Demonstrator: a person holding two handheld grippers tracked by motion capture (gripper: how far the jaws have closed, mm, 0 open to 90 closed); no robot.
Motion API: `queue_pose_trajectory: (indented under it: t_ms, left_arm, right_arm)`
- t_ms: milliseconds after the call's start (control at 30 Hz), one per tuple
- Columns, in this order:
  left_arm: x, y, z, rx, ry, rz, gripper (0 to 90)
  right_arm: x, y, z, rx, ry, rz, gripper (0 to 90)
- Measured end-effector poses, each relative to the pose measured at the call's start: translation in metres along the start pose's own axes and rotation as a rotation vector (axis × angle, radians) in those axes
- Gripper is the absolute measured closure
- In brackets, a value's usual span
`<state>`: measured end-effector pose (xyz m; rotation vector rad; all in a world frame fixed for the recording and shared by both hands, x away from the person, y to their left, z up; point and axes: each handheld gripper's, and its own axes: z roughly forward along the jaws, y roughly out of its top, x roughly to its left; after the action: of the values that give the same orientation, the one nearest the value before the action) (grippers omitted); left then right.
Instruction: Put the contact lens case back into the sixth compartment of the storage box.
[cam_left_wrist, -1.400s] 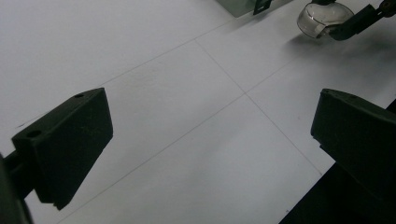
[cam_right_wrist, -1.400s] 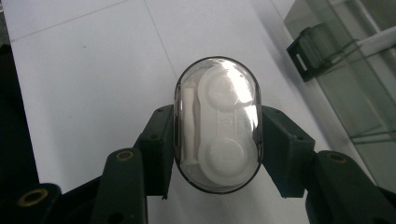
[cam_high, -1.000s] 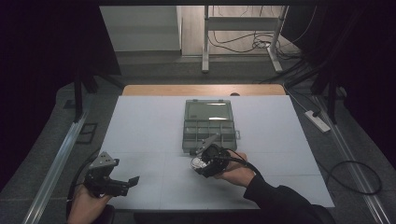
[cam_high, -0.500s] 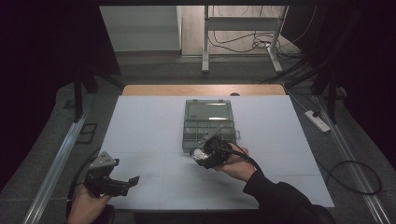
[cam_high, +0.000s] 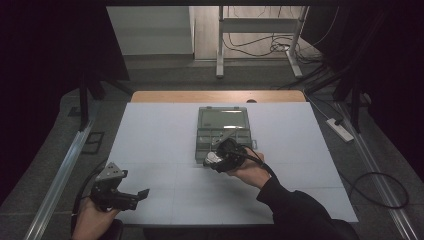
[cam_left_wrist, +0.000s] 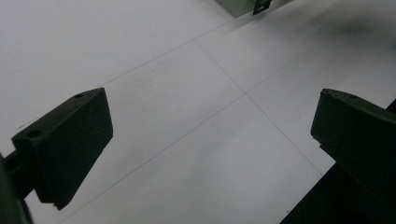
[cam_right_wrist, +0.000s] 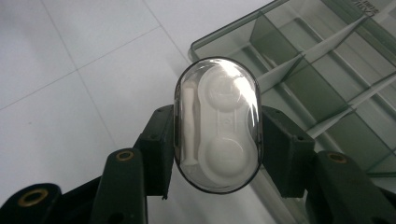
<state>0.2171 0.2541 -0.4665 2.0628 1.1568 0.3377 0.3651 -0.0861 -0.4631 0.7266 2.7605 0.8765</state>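
- Right gripper (cam_right_wrist: 217, 154) first: its two black jaws clamp the long sides of a clear oval case (cam_right_wrist: 217, 123) with a white lens holder inside, so I have it grasped and off the sheet, at the centre of the right gripper view.
- Judging from that view, the case sits level and centred between the pads, so I see no need to re-grip; I would hold the squeeze as it is, since a hard smooth shell could slip or pop out if I press more.
- Just behind the case, in the upper right of the same view, lies the green compartment box (cam_right_wrist: 322, 79), lid open, with its dividers showing. My guess is that the case belongs in one of those cells.
- To do that well, I would carry the case over the near wall, line its long axis up with a cell wide enough for it, lower it until it rests, and only then let go.
- In the high view the right gripper (cam_high: 223, 155) hangs at the box's near edge (cam_high: 200, 150), at mid frame.
- Left gripper (cam_high: 142, 194) sits in the lower left of the high view, jaws spread wide with nothing between them over the bare white sheet (cam_left_wrist: 187, 116). I would leave it parked well apart from the box.
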Motion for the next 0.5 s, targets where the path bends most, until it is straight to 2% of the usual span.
queue_pose_trajectory:
  t_ms: [500]
  left_arm:
    - [0.0,0.0,0.0,0.001,0.0,0.0,0.0]
  right_arm:
    - [-0.014,0.01,0.008,-0.027,-0.056,0.038,48.9]
